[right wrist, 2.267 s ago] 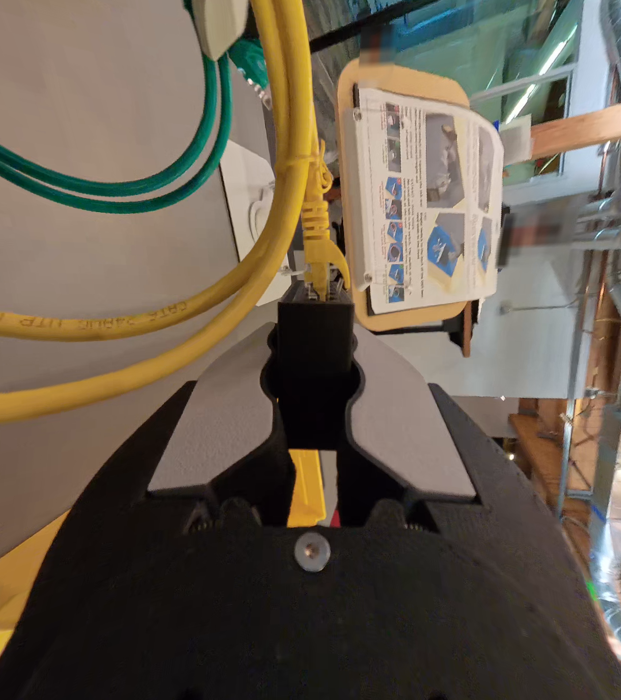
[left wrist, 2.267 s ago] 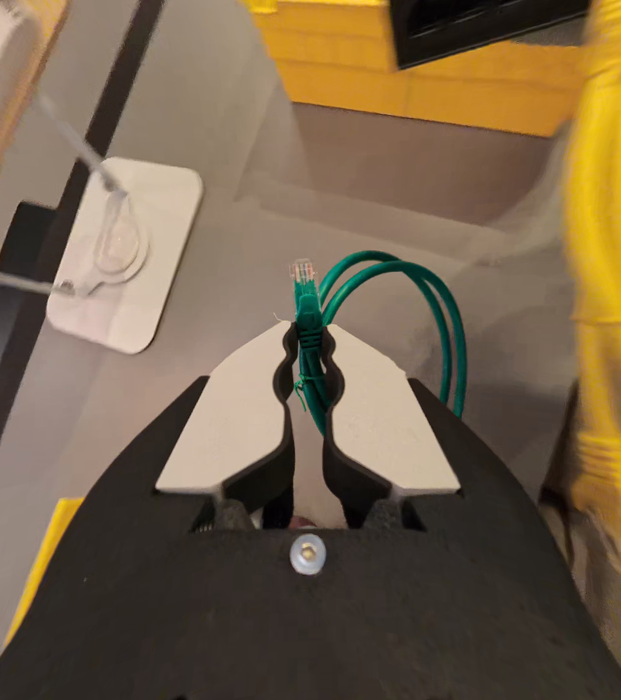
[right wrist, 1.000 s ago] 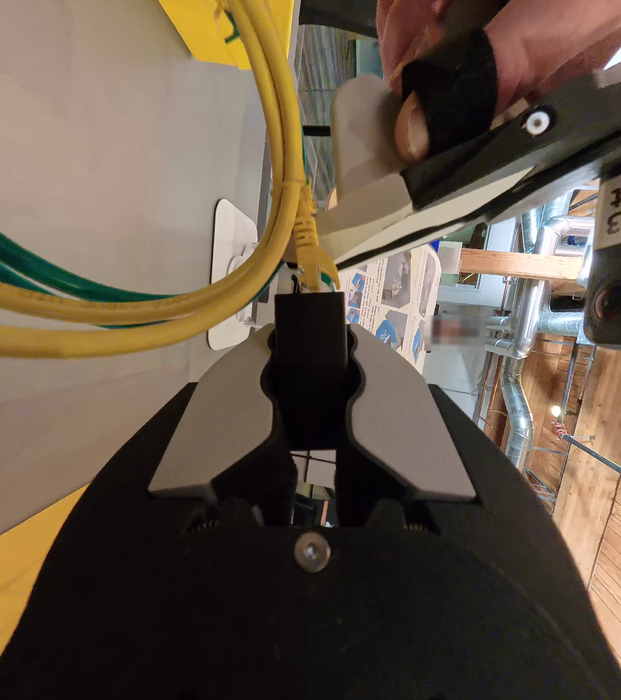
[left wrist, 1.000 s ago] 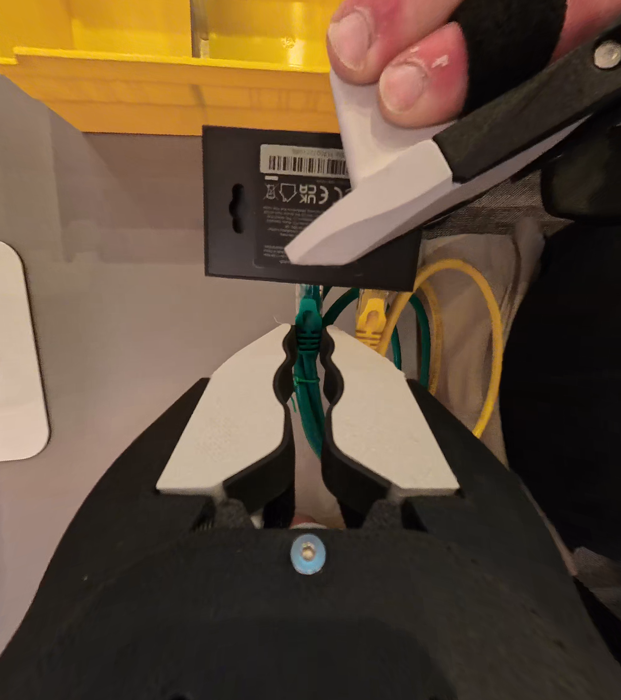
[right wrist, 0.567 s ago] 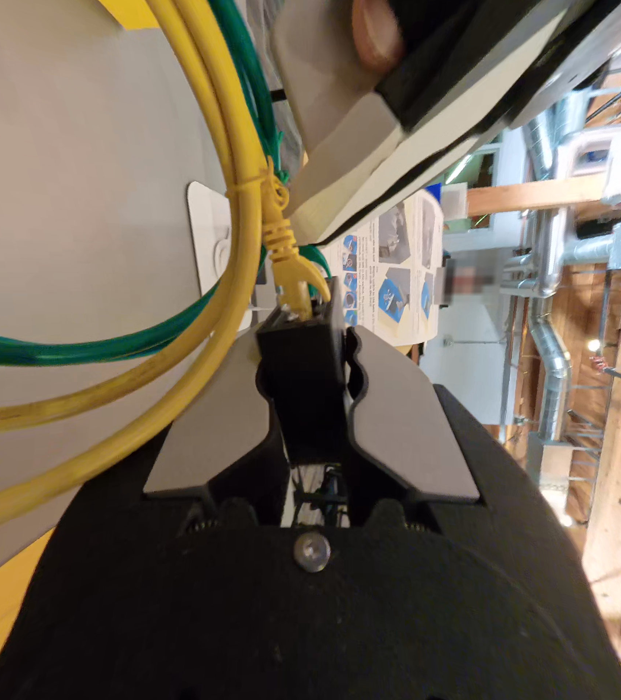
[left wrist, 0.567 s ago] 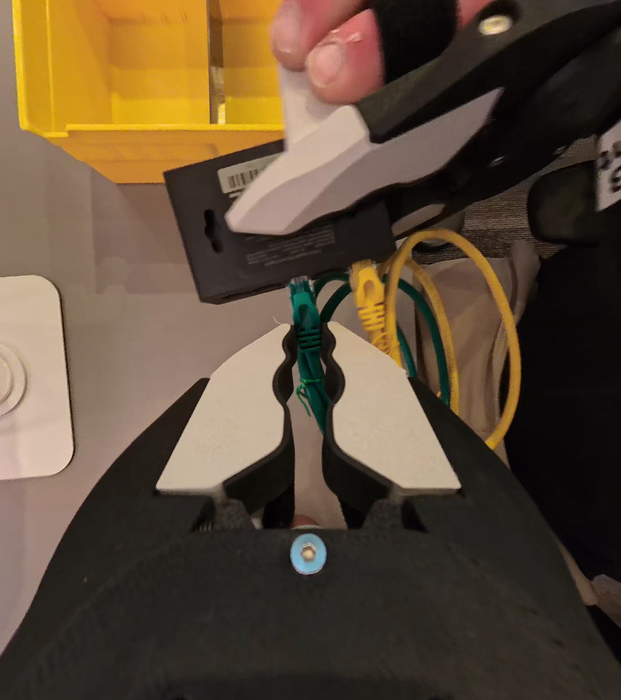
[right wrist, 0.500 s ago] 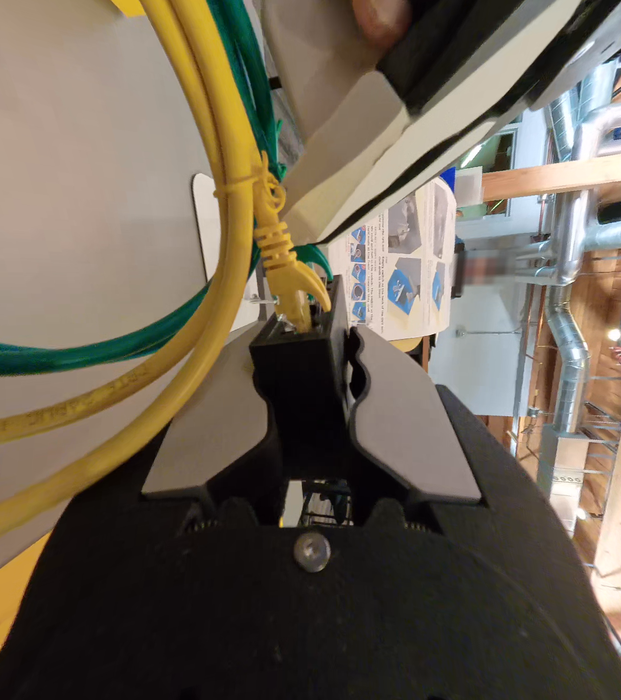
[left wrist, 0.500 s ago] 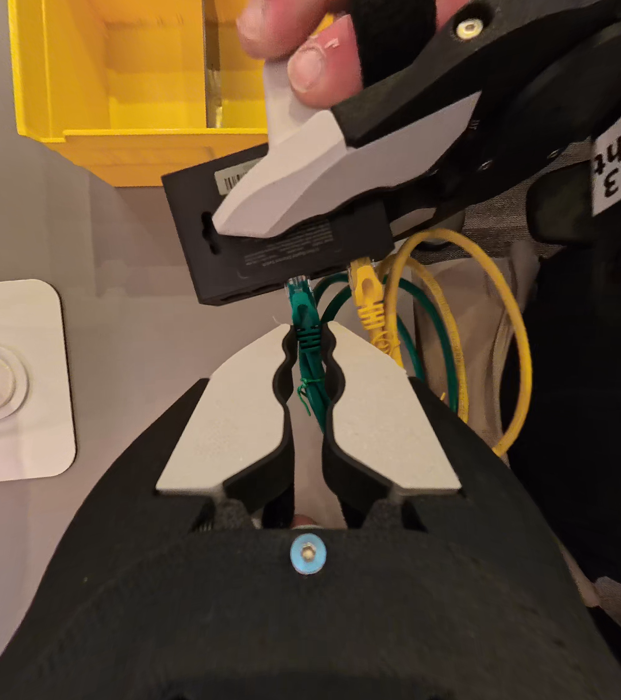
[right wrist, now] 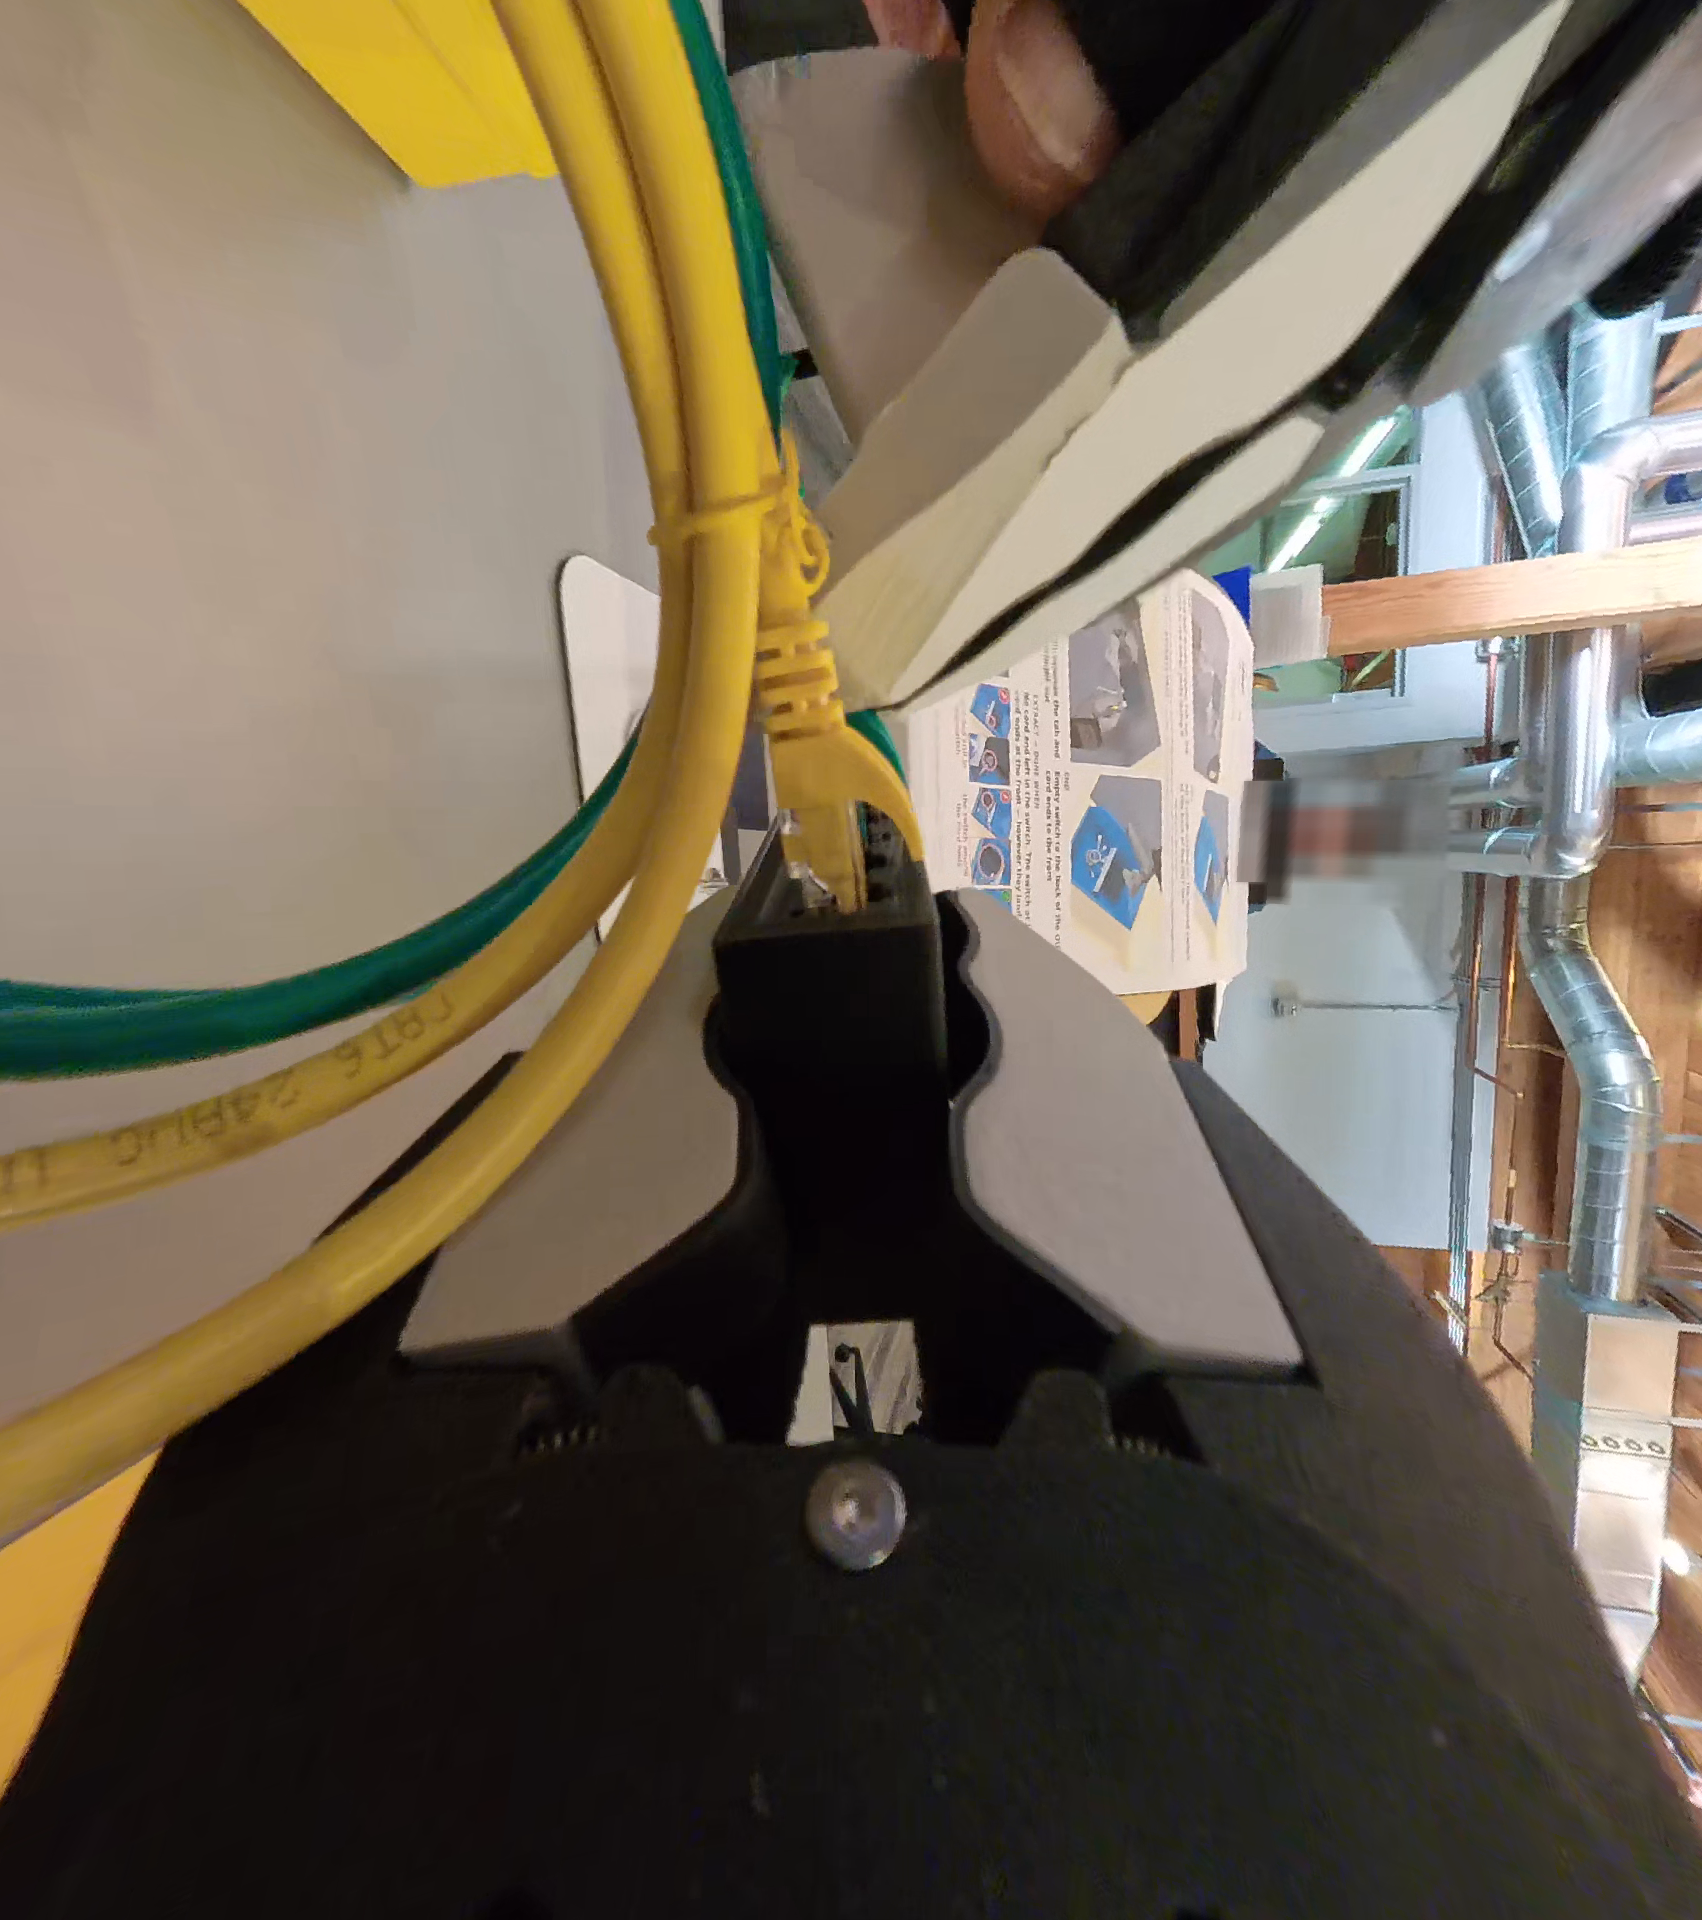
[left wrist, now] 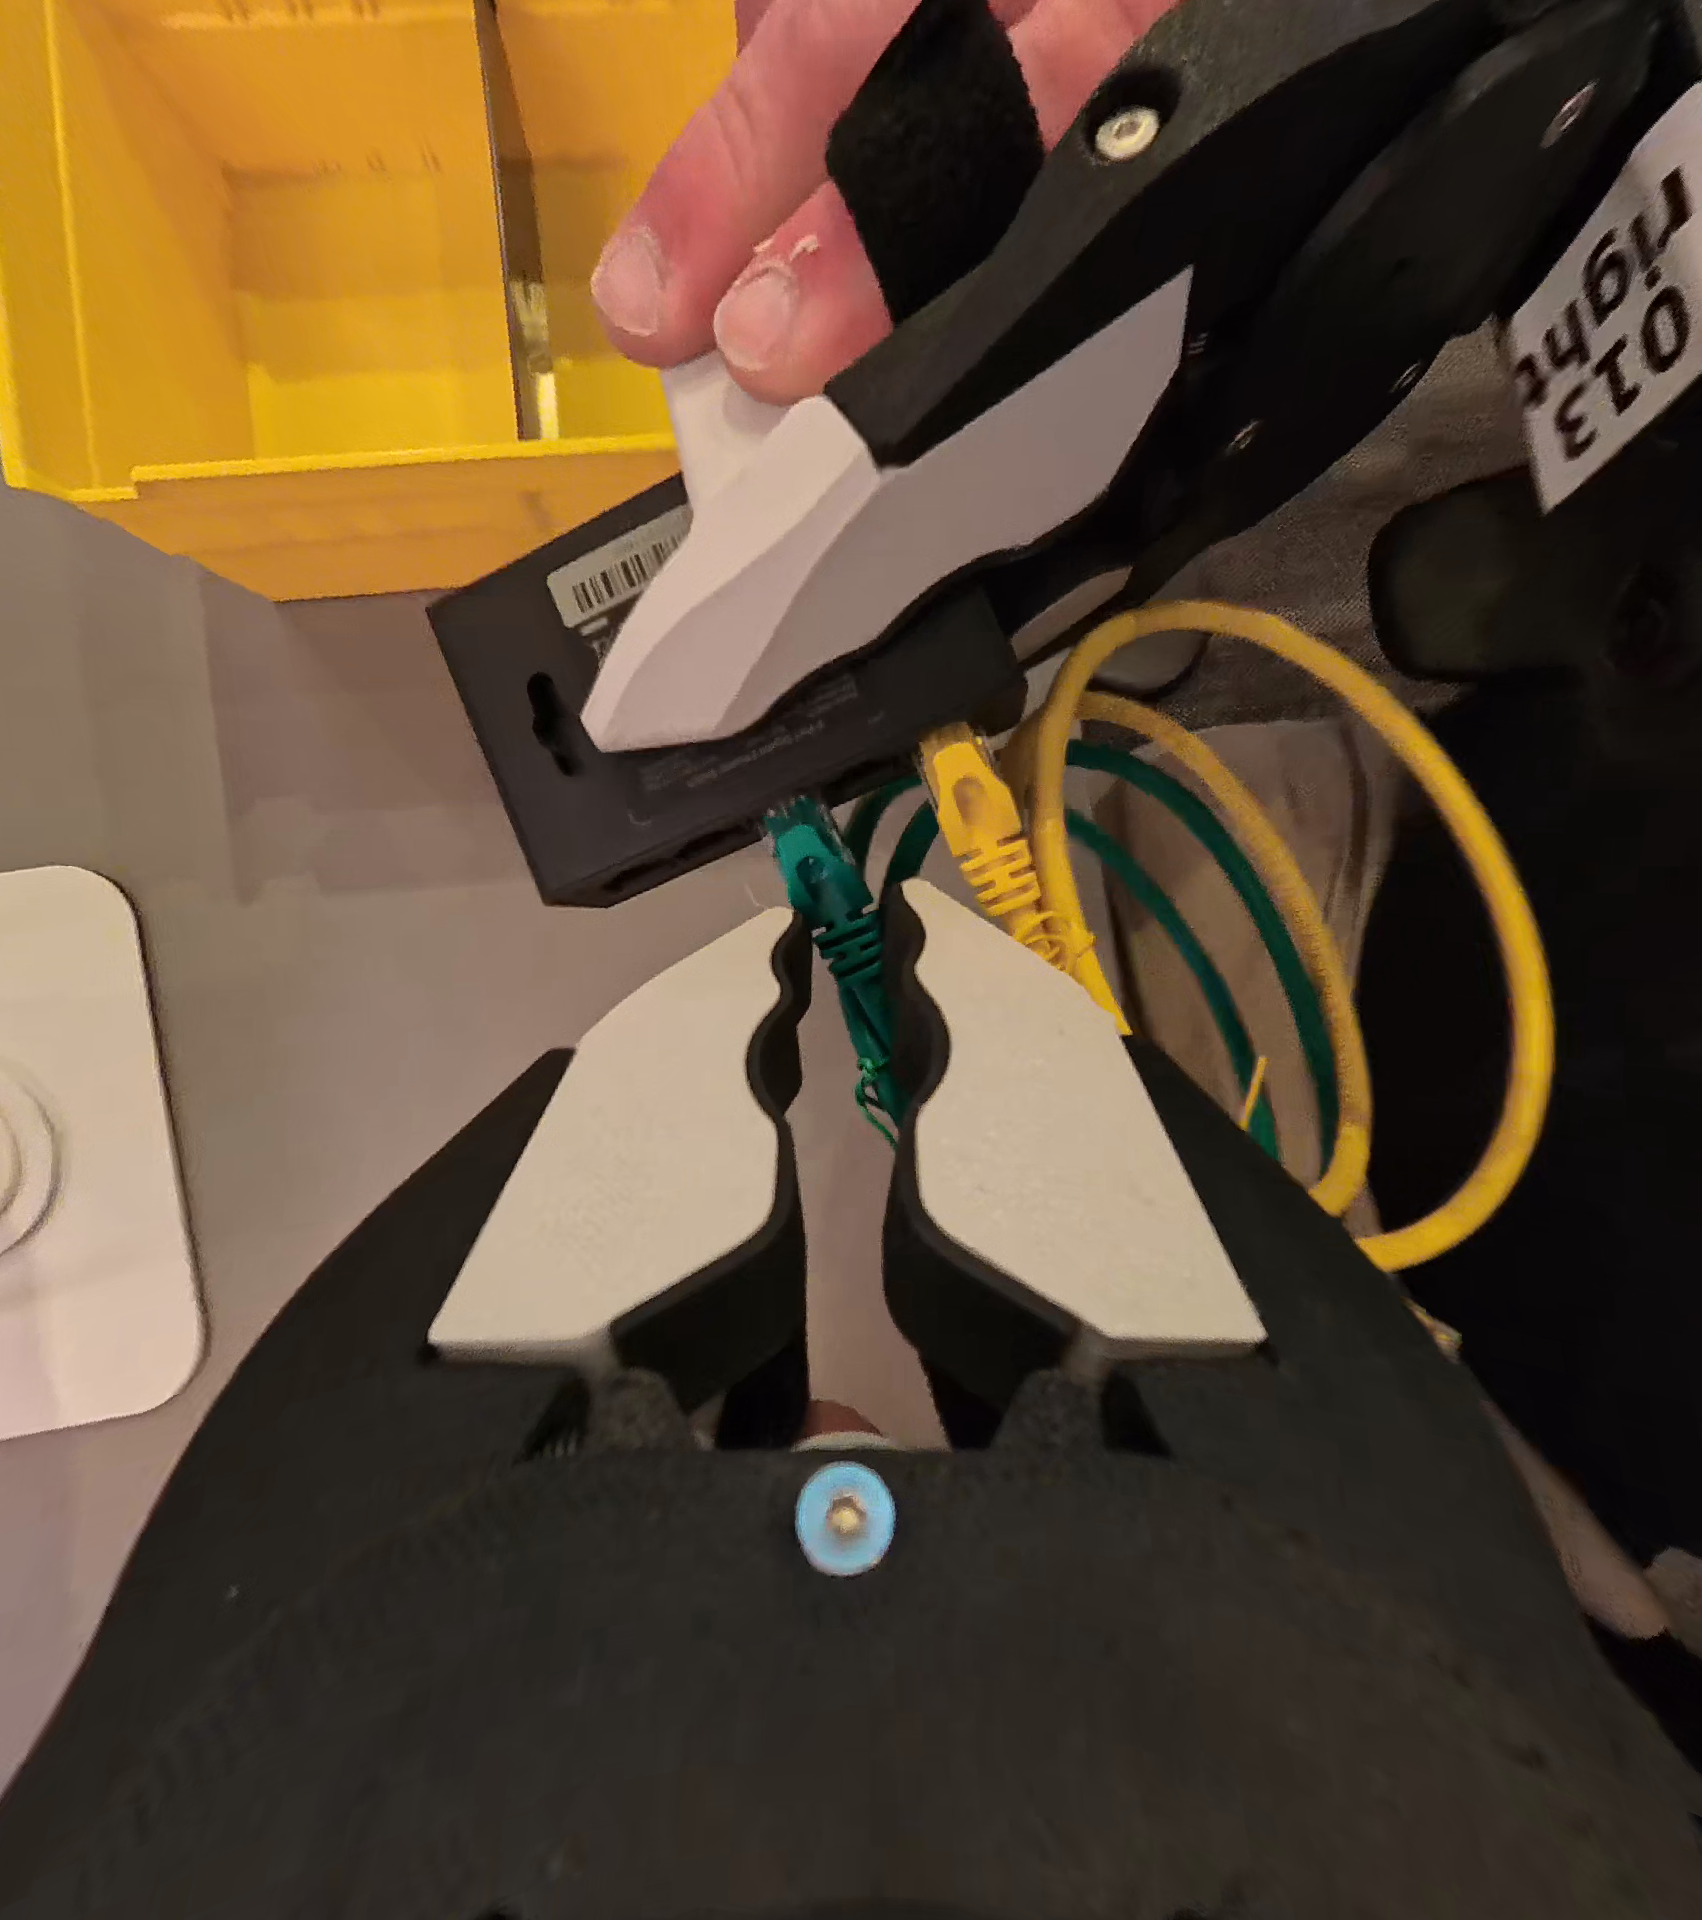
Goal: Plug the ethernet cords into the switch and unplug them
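Two cords hang off the black switch (left wrist: 722,748), which is held up in the air over the grey table (left wrist: 327,727), tilted, just in front of the yellow bin (left wrist: 203,312). The right gripper (right wrist: 842,935) has its fingers clamped on the switch body, a person's hand (left wrist: 774,208) working it from above. The yellow cord (left wrist: 972,821) sits plugged into a port near the right end, its loops drooping beside the gripper. The left gripper (left wrist: 852,935) is narrow but not fully pinched; the green cord (left wrist: 842,914) runs between its fingers, resting mostly against the right one, and I cannot say for sure that the left pad touches it, so the hold looks loose to me. The green plug is at the mouth of a port next to the yellow one, though whether it has seated is hard to tell from here. The worry, I think, is the angle: the switch is slanted against the line of the green plug, so a push could jam the plug on the port's edge or bend the boot instead of driving it home. With so light a hold, the cord might slide back through the fingers under that push. The dangling green and yellow loops lie close together and could snag on the left gripper as it moves, tugging the yellow plug or twisting the switch in the right gripper's hold.
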